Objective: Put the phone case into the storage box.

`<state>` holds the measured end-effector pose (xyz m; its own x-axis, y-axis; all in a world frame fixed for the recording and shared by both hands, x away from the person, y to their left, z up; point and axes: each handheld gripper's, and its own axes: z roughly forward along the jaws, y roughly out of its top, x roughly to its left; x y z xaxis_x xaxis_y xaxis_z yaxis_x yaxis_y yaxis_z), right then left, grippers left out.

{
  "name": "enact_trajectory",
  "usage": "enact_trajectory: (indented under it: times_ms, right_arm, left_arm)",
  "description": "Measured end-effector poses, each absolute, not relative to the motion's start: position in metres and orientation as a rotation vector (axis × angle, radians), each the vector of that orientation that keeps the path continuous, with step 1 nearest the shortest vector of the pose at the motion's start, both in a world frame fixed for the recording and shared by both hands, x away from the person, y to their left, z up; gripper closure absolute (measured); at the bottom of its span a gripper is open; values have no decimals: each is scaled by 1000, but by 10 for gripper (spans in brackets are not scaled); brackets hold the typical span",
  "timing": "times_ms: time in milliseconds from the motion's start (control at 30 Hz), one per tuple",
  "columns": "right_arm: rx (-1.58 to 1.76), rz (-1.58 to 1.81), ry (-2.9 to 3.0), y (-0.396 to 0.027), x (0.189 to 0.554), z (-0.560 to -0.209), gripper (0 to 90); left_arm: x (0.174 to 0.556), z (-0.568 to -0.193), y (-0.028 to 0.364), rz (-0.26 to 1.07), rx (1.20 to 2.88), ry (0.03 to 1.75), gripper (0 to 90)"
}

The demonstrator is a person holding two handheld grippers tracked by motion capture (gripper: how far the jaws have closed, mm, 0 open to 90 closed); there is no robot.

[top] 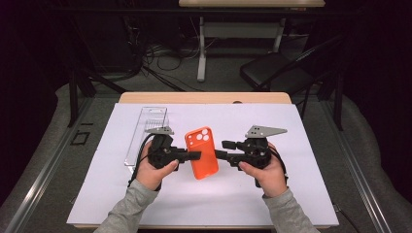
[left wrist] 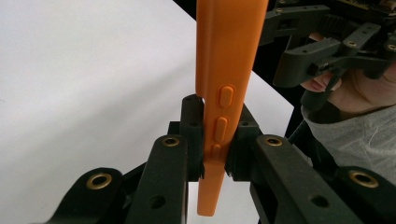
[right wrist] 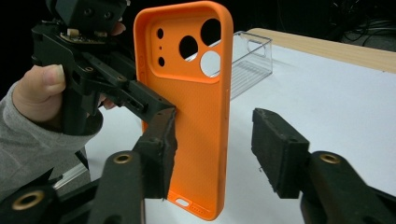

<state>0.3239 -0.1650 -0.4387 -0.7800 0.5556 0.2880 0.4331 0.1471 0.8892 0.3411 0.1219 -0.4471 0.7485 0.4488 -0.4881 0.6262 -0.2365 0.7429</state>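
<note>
An orange phone case (top: 201,153) is held above the white sheet, between the two hands. My left gripper (top: 194,155) is shut on its left long edge; in the left gripper view the pads (left wrist: 192,122) press on both sides of the case (left wrist: 229,56) by its side buttons. My right gripper (top: 222,149) comes in from the right with its jaws apart. In the right gripper view the case (right wrist: 196,112) stands between those jaws (right wrist: 219,140). The left pad (right wrist: 161,149) sits close against its inner face, and the right pad (right wrist: 280,154) stands well clear of it.
A clear plastic box (top: 148,131) lies on the white sheet (top: 243,194) to the left of my left hand. The sheet covers a wooden table (top: 204,98). Beyond the table stand a dark chair (top: 272,73) and cables on the floor.
</note>
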Motion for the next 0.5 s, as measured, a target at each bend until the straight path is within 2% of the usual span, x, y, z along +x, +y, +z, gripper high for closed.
enact_trajectory:
  times_ms: [200, 500]
  right_arm:
    - [1039, 1755, 2258, -171, 327, -440, 543]
    - [1061, 1785, 2280, -173, 329, -442, 542]
  left_arm:
    - [341, -447, 121, -205, 1885, 822, 803]
    - [341, -449, 119, -213, 1885, 819, 803]
